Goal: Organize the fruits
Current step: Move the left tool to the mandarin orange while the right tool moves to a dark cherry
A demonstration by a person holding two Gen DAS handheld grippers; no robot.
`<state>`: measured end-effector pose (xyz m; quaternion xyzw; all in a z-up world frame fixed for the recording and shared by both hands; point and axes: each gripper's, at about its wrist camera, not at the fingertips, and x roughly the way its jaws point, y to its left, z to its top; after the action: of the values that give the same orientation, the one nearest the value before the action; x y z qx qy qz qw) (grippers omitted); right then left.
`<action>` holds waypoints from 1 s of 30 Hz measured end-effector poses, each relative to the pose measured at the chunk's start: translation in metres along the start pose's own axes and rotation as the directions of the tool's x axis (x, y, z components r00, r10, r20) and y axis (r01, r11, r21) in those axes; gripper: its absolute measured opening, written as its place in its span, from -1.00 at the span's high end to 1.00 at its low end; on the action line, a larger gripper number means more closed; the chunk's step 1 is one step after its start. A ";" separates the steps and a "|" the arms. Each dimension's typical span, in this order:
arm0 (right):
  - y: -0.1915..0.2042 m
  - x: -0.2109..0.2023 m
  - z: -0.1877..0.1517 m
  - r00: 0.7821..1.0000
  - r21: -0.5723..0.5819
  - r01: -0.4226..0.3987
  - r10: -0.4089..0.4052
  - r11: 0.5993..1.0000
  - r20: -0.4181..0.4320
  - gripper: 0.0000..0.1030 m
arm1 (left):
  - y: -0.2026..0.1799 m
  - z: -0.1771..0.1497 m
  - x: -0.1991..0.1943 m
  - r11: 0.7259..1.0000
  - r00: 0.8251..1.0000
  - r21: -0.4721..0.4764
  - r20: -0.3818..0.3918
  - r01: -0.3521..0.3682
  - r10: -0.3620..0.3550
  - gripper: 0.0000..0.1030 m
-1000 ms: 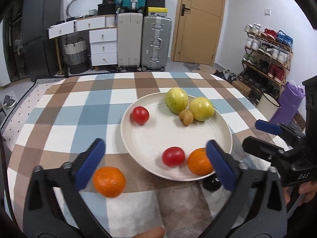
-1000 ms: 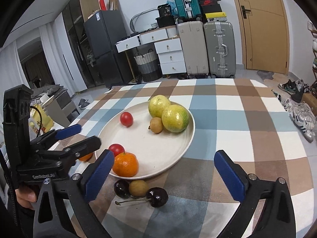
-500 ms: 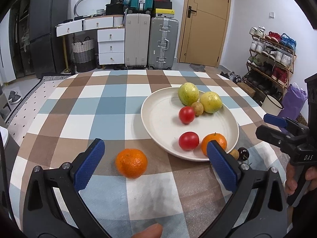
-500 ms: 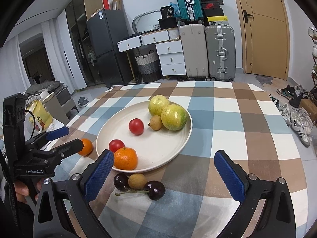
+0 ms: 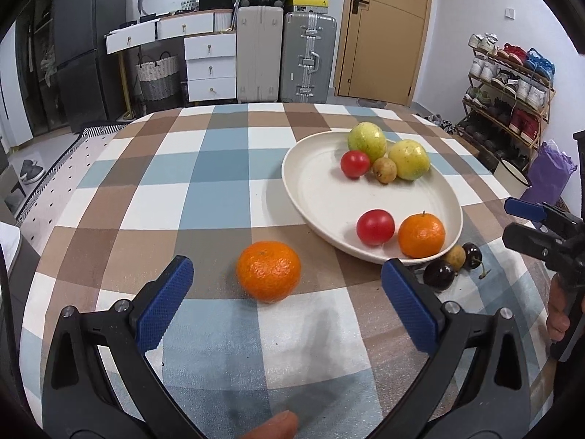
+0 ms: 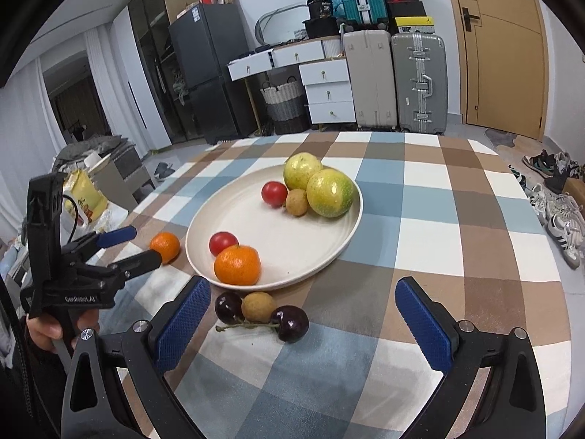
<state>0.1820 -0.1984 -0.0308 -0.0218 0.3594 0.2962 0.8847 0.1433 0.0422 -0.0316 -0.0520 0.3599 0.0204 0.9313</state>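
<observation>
A loose orange (image 5: 268, 270) lies on the checked tablecloth, left of a white plate (image 5: 321, 197). My left gripper (image 5: 289, 305) is open and empty, its jaws on either side of the orange and just short of it. The plate holds another orange (image 5: 421, 236), two tomatoes (image 5: 375, 226), two green-yellow fruits (image 5: 408, 159) and a small brown fruit (image 5: 384, 170). Two dark cherries (image 6: 290, 323) and a brown longan (image 6: 257, 306) lie on the cloth in front of the plate. My right gripper (image 6: 303, 323) is open and empty around them, a little short.
The left gripper also shows in the right wrist view (image 6: 124, 245), near the loose orange (image 6: 165, 246). The table's far edge faces suitcases (image 5: 309, 62) and white drawers (image 5: 210, 67). A shoe rack (image 5: 508, 98) stands to the right.
My left gripper has swung left and closer, so the loose orange now sits centred between its jaws. My right gripper has moved slightly toward the cherries. Both stay open.
</observation>
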 end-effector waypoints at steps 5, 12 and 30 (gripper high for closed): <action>0.002 0.012 -0.006 0.998 -0.014 0.000 -0.001 1.000 -0.062 -0.99 | 0.008 0.000 0.008 0.999 0.999 -0.037 -0.033 0.004 -0.005 -0.99; 0.000 0.019 -0.011 0.994 -0.023 0.005 -0.007 1.000 -0.112 -0.99 | 0.010 0.000 0.013 0.999 0.999 -0.046 -0.049 0.008 -0.010 -0.99; -0.016 0.021 -0.023 0.976 -0.067 -0.020 0.005 0.998 -0.217 -0.92 | 0.018 0.000 0.026 0.996 0.995 -0.085 -0.101 -0.014 0.006 -0.99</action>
<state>0.1885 -0.2066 -0.0640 -0.0821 0.4433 0.3099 0.8371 0.1609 0.0600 -0.0508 -0.0913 0.4054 0.0379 0.9088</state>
